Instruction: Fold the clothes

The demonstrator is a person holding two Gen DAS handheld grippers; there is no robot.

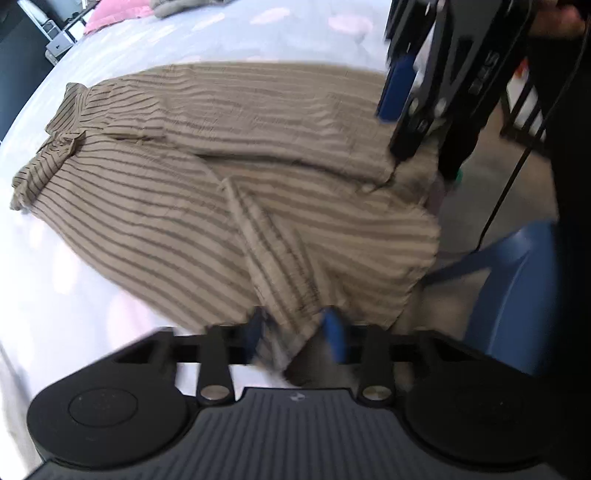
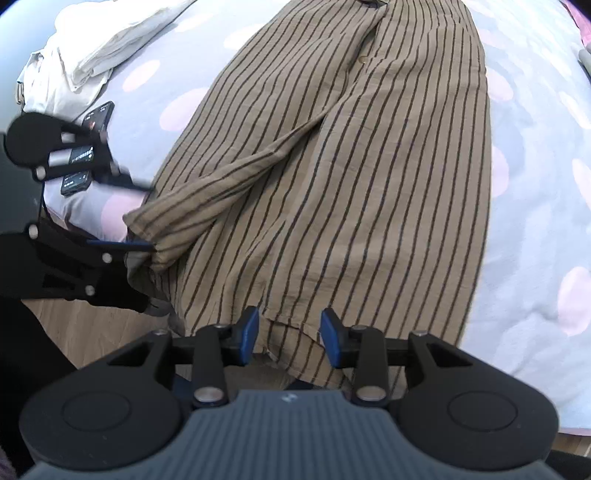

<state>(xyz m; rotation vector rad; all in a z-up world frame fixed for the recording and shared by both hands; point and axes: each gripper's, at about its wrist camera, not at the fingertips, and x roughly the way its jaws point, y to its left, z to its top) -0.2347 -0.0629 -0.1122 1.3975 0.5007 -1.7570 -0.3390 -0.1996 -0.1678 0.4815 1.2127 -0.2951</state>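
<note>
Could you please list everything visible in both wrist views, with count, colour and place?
Striped shirt: one, tan with dark stripes, spread lengthwise on the bed, hem at the near edge.
Bedsheet: one, pale blue with pink spots, under the shirt.
White garments: a small pile, white, left of the shirt in the right wrist view.
Phones: apparently two, dark, left of the shirt beside that pile.
Pink cloth: one, far corner of the bed.
Grey garment: one, beside the pink cloth.
Blue chair: one, off the bed's edge.
Left gripper: black, blue pads, open at the hem.
Right gripper: same, open at the hem.
</note>
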